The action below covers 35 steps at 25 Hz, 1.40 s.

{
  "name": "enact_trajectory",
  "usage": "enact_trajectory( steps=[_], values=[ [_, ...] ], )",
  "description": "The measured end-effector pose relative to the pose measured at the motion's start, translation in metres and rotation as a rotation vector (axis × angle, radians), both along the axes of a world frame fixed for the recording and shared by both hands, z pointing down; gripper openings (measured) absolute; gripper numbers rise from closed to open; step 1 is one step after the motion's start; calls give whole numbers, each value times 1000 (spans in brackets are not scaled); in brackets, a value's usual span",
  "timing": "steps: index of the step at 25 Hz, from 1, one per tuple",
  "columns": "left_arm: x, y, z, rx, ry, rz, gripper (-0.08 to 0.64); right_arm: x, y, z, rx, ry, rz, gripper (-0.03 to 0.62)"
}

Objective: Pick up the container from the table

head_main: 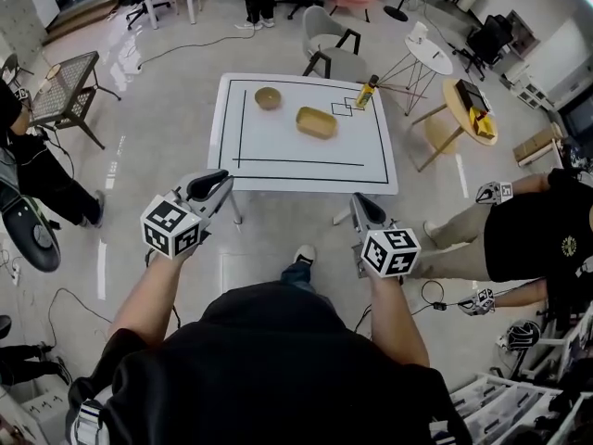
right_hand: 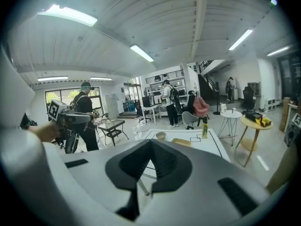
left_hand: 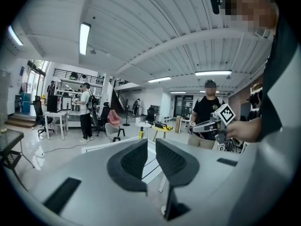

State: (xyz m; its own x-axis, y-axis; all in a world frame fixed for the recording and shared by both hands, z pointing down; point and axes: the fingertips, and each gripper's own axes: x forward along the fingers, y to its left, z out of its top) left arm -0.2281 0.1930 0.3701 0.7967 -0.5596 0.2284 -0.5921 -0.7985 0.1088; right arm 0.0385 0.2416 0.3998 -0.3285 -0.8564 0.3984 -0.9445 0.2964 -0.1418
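The container [head_main: 316,121], a shallow tan oblong dish, lies on the far half of the table [head_main: 296,156], well apart from both of your grippers; you have not reached it yet. The main danger I see is in the grip. Your right gripper [head_main: 358,204] has its jaws pressed together with nothing between them; if you arrive like this, you will only push the dish along the smooth top, so open it before you come down. Your left gripper [head_main: 220,184] has its jaws a narrow gap apart, also empty; this gap may be too small for the rim. A thin wall pinched on one side can slip or tip; take it squarely. The round bowl [head_main: 268,98] stands near it on the left and the yellow bottle [head_main: 367,92] near it on the right; a careless reach could knock the bottle over. As for contents, the container looks empty; the bowl also seems empty, though it is small in view; what the bottle holds I cannot tell.
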Motion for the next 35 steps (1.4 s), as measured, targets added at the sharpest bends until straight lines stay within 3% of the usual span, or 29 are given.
enact_trajectory(
  steps=[10, 22, 35],
  values=[
    [21, -31, 11, -19, -29, -21, 57, 24, -41, 12, -1, -19, -14, 6],
    [79, -96, 26, -65, -37, -58, 57, 75, -117, 35, -50, -30, -58, 6],
    [118, -166, 20, -74, -47, -157, 57, 119, -205, 44, -74, -37, -149, 6]
  ],
)
